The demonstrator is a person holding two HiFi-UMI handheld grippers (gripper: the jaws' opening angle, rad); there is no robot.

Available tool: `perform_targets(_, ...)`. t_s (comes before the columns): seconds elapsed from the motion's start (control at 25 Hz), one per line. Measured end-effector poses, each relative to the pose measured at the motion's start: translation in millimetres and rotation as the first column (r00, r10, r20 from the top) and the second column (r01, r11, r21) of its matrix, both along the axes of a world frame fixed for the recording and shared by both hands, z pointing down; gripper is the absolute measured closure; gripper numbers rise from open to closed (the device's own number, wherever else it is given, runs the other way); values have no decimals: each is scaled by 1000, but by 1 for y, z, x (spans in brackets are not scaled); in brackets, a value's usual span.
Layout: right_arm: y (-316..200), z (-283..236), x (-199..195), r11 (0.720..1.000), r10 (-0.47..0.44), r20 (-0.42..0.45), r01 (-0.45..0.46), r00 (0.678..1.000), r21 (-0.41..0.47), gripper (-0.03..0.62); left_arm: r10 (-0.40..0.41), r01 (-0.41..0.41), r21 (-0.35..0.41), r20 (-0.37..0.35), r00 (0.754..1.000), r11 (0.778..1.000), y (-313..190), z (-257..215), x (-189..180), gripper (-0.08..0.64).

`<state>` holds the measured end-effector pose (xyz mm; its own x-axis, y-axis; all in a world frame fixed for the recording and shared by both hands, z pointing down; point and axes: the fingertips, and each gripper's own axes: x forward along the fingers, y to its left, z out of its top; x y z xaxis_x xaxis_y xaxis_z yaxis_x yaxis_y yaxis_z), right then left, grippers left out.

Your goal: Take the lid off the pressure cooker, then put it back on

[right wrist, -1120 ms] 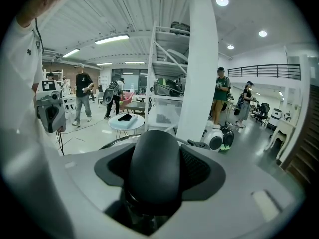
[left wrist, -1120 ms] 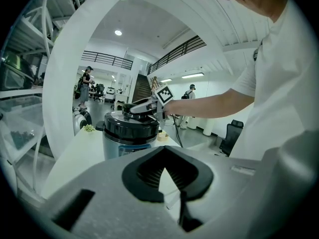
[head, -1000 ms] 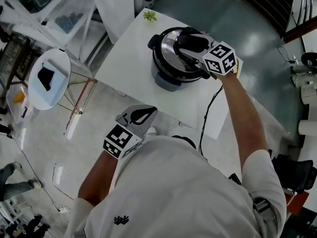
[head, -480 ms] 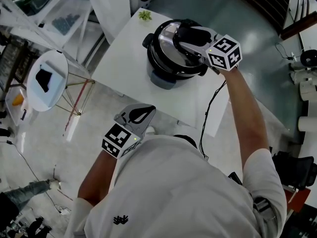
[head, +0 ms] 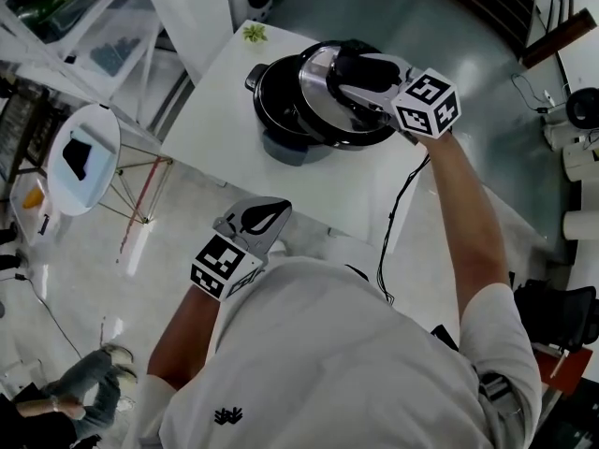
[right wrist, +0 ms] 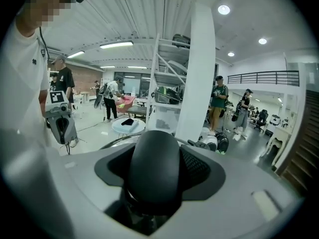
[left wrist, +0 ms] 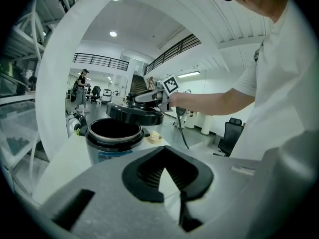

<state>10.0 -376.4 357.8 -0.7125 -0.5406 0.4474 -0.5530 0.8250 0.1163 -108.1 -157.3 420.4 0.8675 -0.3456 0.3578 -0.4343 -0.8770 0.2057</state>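
The black pressure cooker (head: 277, 112) stands uncovered on the white table (head: 220, 148), its dark inner pot showing (left wrist: 113, 133). The steel-and-black lid (head: 342, 106) hangs above it, shifted to the right and partly over the rim (left wrist: 134, 114). My right gripper (head: 363, 71) is shut on the lid's black handle (right wrist: 152, 171), which fills the space between its jaws. My left gripper (head: 259, 219) is held low near my body, off the table's near edge, shut with nothing in it (left wrist: 163, 156).
A small green plant (head: 255, 33) sits at the table's far corner. The cooker's black cord (head: 398, 204) drops over the right edge. A round side table (head: 80, 152) stands to the left. Several people stand in the hall behind.
My right gripper has lifted the lid up off the cooker and away to the right, exposing the open pot. My left gripper stays low by my body.
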Motion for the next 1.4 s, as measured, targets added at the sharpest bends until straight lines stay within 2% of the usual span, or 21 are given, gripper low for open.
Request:
perform_targets(0.72, 88, 3, 124, 999, 39, -7, -39, 999, 9, 301, 26, -26, 10, 21, 999, 1000, 63, -7, 101, 554)
perform_targets(1.0, 113, 15, 154, 999, 49, -3, -49, 999, 3, 301, 14, -15, 18, 30, 999, 1000, 80, -10, 125, 554)
perform_targets(1.4, 147, 52, 167, 999, 46, -12, -46, 999, -25, 301, -26, 25, 14, 44, 999, 1000, 111, -4, 135, 554)
